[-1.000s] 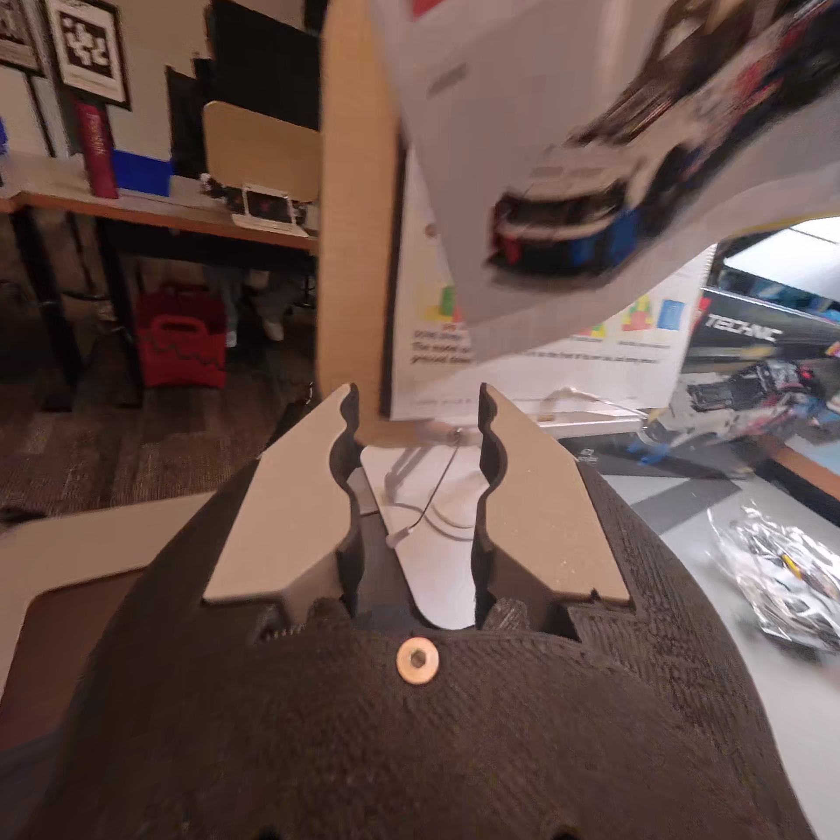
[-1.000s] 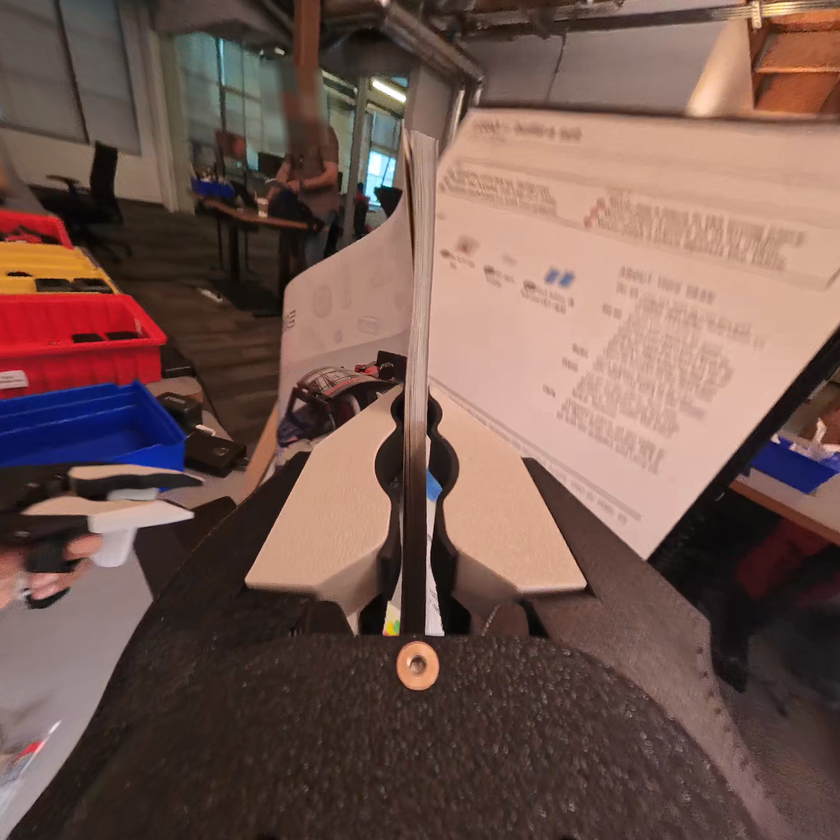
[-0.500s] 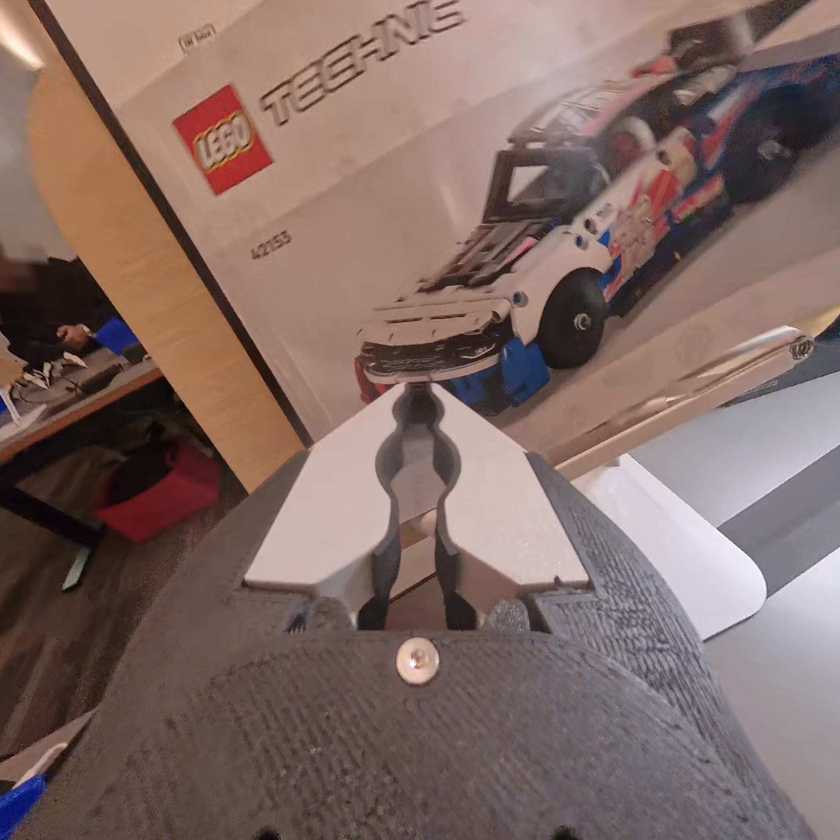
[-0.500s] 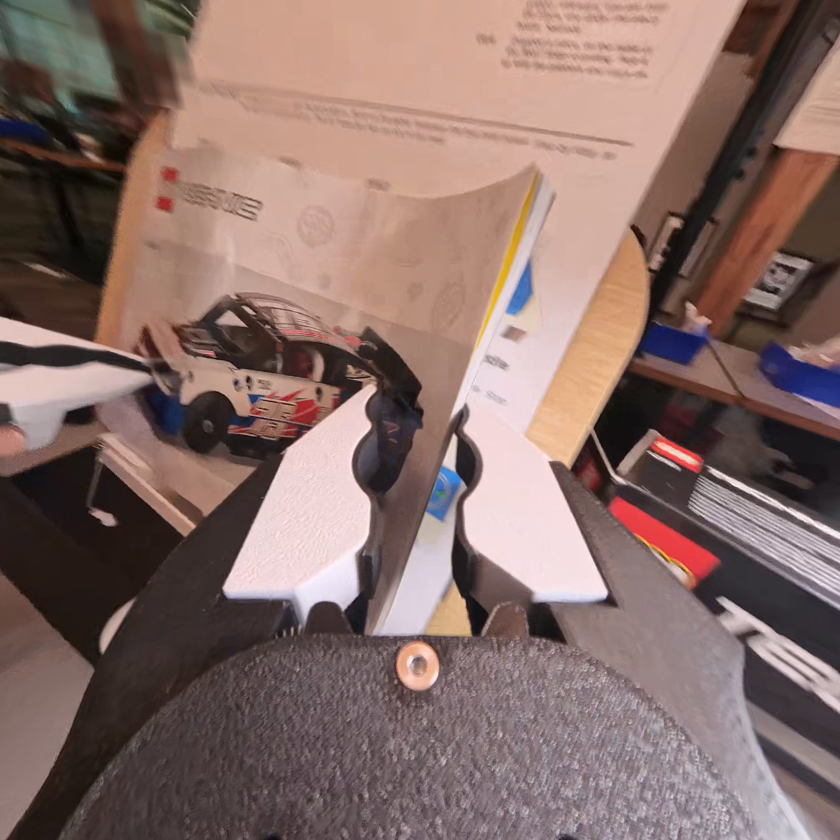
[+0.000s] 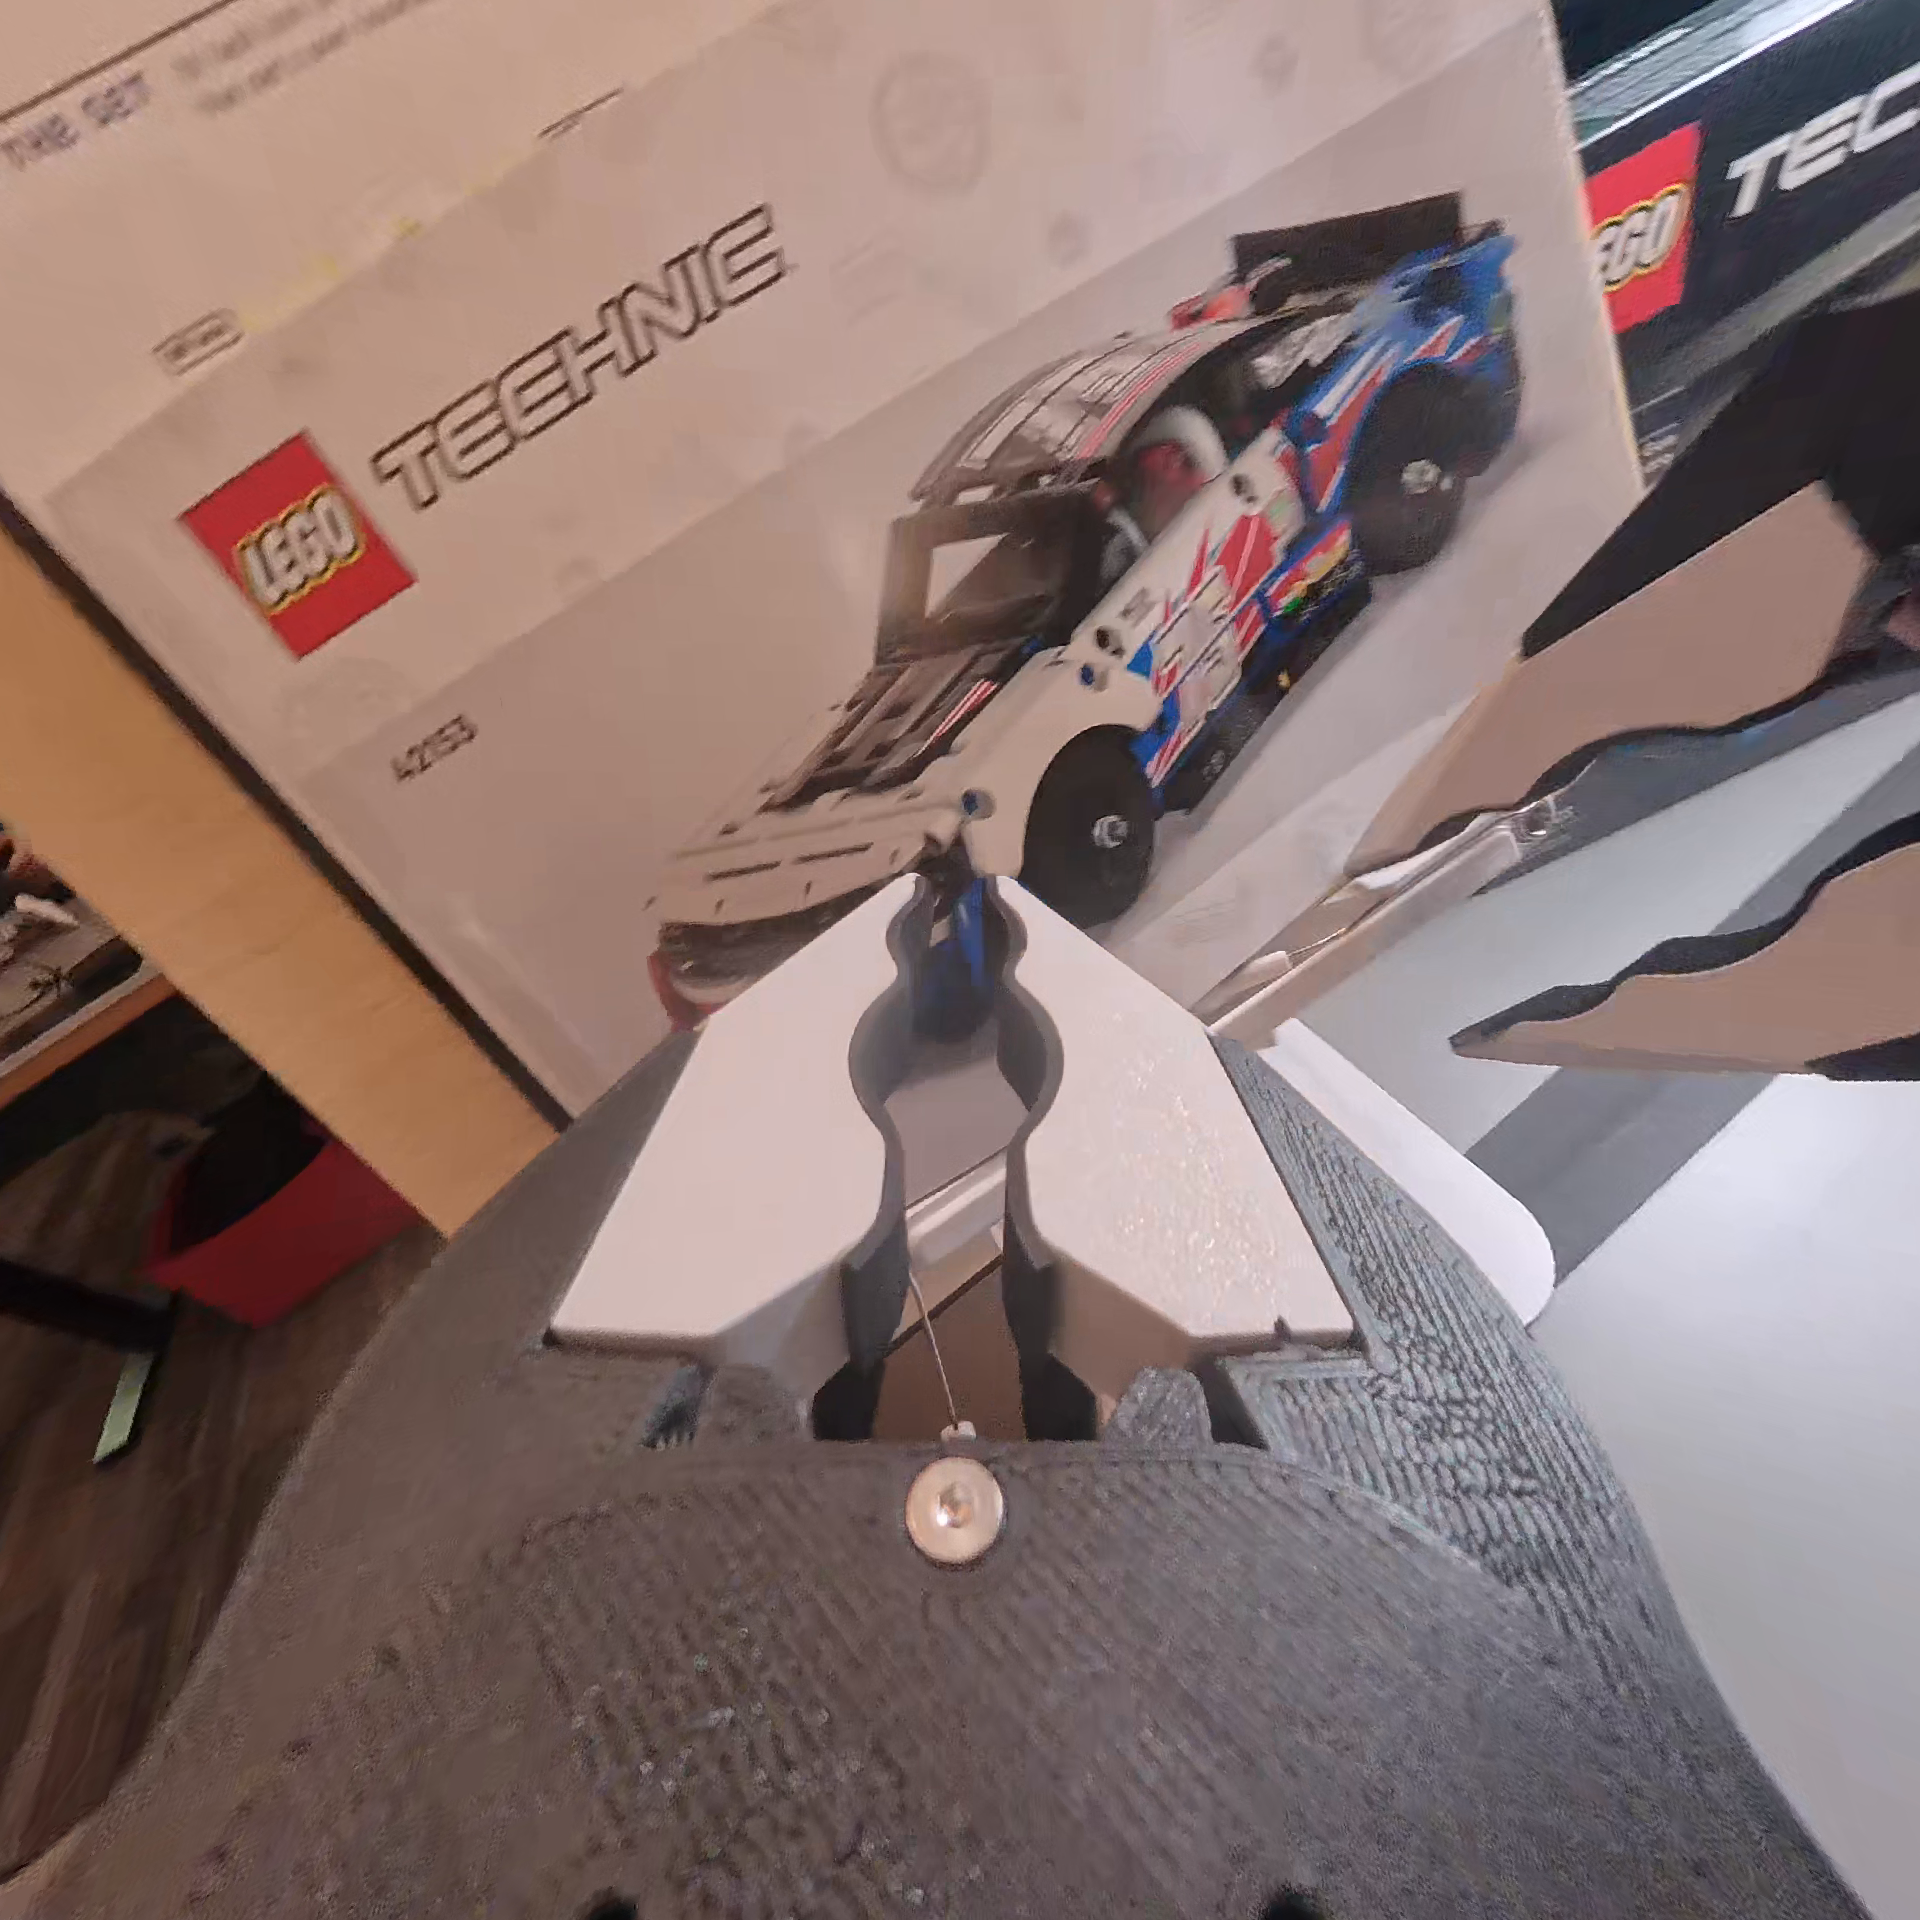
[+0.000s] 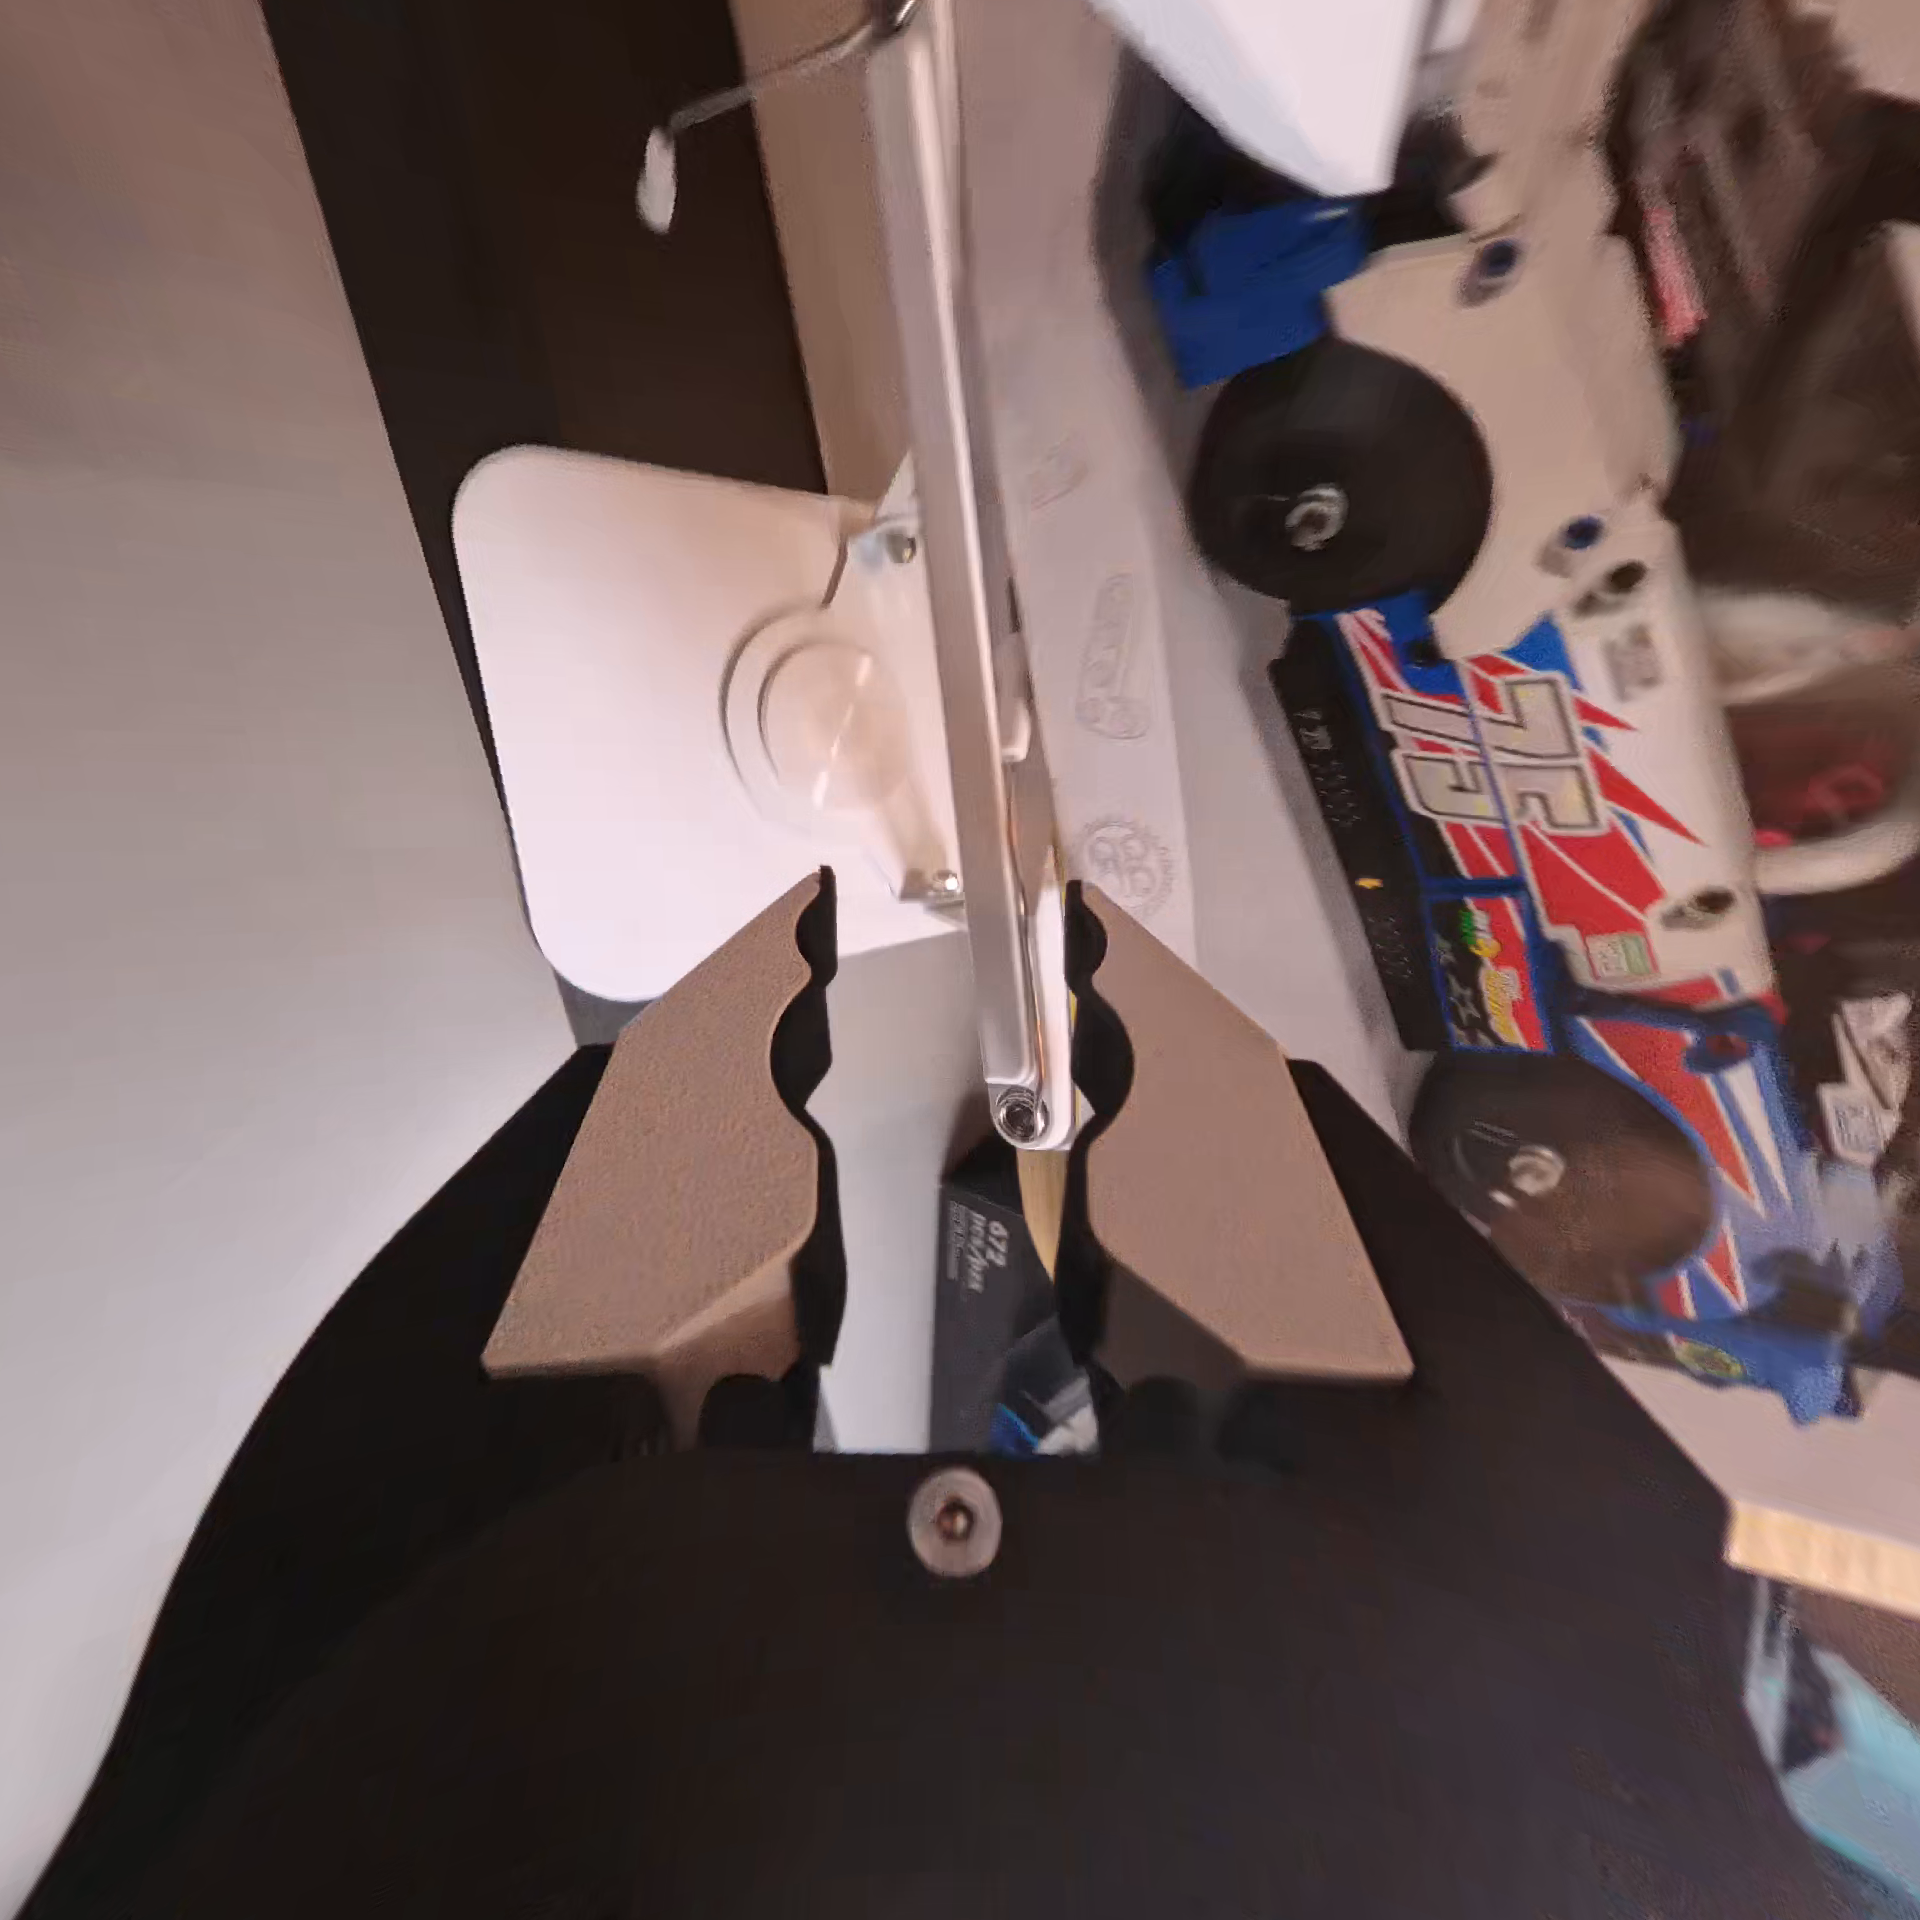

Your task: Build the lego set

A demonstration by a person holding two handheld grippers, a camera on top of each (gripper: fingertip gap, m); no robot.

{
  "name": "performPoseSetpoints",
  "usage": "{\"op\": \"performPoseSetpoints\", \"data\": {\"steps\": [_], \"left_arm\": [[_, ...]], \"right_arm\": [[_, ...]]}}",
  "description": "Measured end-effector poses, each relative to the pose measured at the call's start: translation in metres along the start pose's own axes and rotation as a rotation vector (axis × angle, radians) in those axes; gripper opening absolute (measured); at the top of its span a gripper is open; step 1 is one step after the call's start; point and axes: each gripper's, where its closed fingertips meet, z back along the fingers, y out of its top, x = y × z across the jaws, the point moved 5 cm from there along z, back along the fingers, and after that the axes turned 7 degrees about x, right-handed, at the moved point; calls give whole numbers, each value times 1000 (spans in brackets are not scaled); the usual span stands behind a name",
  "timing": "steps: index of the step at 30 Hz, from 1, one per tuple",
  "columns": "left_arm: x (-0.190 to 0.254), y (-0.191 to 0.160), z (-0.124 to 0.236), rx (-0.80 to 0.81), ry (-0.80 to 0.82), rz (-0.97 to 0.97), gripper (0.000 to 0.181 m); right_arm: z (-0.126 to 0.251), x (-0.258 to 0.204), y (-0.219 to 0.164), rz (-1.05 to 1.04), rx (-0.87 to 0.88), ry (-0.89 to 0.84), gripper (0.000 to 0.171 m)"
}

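Observation:
The instruction booklet [image 5: 727, 520] with a race car on its cover stands upright on a book stand, against its wooden board [image 5: 208, 779]. My left gripper [image 5: 958, 883] is shut, its tips at the lower part of the cover; whether they touch it I cannot tell. Its white fingers [image 6: 1268, 94] show at the top of the right wrist view. My right gripper [image 6: 948, 888] is open and empty, its fingers either side of the stand's metal ledge [image 6: 935, 416], beside the booklet [image 6: 1122, 644]. It also shows at the right of the left wrist view [image 5: 1413, 945].
The stand's white base [image 6: 623, 675] sits on a pale grey table [image 5: 1714, 1455]. A black Lego box [image 5: 1714, 208] stands behind the booklet at the right. At the left the floor drops away, with a red bin [image 5: 281, 1236]. My hands' fingertips stand some 11 cm from each other.
My right gripper has let go of the booklet, opened, and dropped to the stand's ledge. The booklet now rests on the stand. My left gripper closed and stays shut at the cover.

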Motion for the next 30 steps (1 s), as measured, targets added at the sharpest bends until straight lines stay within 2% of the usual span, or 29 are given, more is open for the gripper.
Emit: {"op": "performPoseSetpoints", "data": {"steps": [4, 6, 8, 9, 12, 17, 24, 30], "left_arm": [[6, 3, -9, -13, -61, 6, 9], [6, 2, -14, -11, -76, 21, 7], [6, 0, -16, -13, -78, 21, 5], [8, 0, -15, -12, -88, 19, 5], [17, -4, -15, -28, -137, -16, 0], [22, -19, -17, -65, -209, -14, 0], [21, -22, -16, -97, -240, 1, 0], [21, -25, -15, -127, -263, 16, 0]], "right_arm": [[-2, -1, 8, 86, 25, 76, 33], [-1, 2, 15, 32, 45, 152, 29], [-9, 9, 12, 8, -34, 190, 25], [-13, 10, 12, 10, -46, 212, 17], [-17, 14, 15, -73, -87, 314, 15], [-16, 24, 11, -234, -36, 495, 4], [-18, 31, 10, -327, -65, 657, 2], [-19, 35, 7, -318, -65, 676, 1]]}}
